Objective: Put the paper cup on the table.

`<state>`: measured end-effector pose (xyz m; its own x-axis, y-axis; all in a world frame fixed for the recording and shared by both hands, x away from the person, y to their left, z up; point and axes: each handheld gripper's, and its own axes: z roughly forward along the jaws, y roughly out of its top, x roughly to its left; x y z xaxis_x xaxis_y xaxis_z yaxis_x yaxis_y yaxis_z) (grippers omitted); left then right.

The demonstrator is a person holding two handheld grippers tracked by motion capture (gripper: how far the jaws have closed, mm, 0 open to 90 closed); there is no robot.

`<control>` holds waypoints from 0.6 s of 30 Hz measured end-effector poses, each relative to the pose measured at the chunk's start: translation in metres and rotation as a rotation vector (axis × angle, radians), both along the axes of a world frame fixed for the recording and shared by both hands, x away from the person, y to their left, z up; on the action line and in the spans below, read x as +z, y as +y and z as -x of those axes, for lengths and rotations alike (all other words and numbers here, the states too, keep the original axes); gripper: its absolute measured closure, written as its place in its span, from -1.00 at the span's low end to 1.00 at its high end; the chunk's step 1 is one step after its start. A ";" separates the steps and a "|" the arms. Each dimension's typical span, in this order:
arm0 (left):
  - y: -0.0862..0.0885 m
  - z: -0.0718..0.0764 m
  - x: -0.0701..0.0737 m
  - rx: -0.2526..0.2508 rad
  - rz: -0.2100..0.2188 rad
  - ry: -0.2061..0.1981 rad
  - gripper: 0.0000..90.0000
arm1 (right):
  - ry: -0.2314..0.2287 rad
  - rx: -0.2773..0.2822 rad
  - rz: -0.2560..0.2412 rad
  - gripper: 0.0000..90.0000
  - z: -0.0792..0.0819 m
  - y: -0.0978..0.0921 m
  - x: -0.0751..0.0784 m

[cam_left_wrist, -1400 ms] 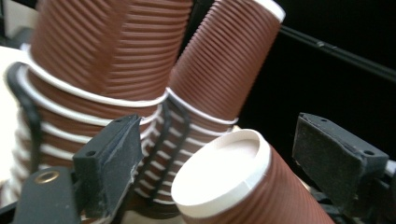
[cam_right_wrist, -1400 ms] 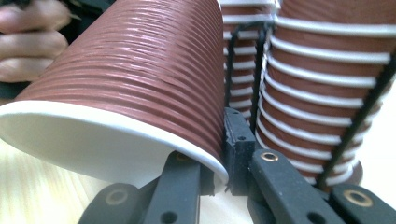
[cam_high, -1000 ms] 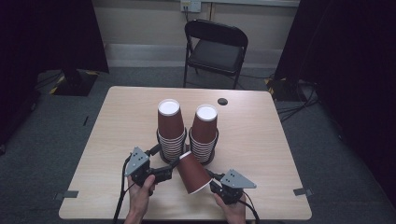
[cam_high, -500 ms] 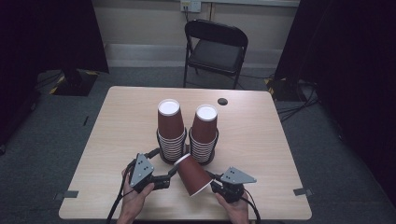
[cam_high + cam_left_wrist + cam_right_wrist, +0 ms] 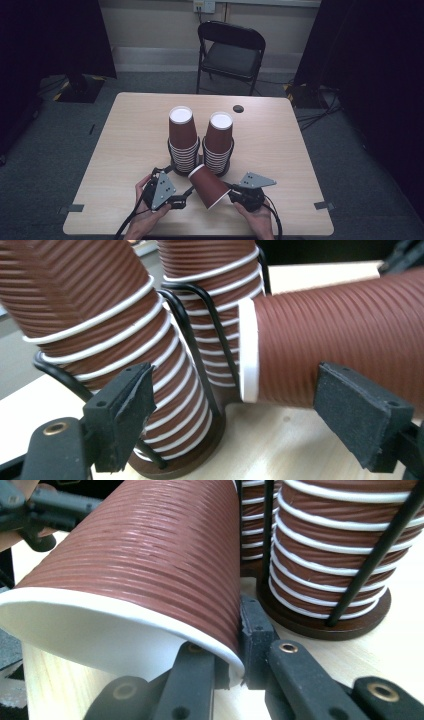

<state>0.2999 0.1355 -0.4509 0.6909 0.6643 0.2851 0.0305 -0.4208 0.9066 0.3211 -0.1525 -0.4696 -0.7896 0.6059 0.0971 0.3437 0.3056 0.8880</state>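
the right gripper (image 5: 235, 645) is clamped on the rim of a light, crushable ribbed paper cup (image 5: 210, 186) held tilted before the cup stacks (image 5: 200, 142), left gripper (image 5: 250, 405) apart beside it.

Ribbed brown cup (image 5: 209, 186) (white rim), brown stacked cups (image 5: 182, 135), pale wood table (image 5: 125, 145)

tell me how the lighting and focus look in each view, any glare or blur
High view: even light on the table, dark curtained surroundings, slightly soft, no glare. Left gripper view: the black jaws and cup stacks are sharp, the room behind is blurred. Right gripper view: the held paper cup looms large with a bright white rim; the left gripper at top left is out of focus.
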 end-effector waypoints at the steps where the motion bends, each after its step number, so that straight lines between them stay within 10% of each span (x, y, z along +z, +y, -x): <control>1: 0.000 0.000 0.000 0.000 0.000 0.000 -0.63 | 0.000 0.000 0.000 0.87 0.000 0.000 0.000; 18: -0.012 0.013 -0.010 -0.087 -0.185 -0.096 -0.65 | 0.098 0.053 0.038 0.87 -0.011 0.001 0.018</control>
<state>0.2864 0.1235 -0.4612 0.7072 0.5336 0.4638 -0.0962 -0.5772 0.8109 0.3317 -0.1511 -0.4521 -0.8087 0.5678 0.1537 0.4109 0.3584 0.8383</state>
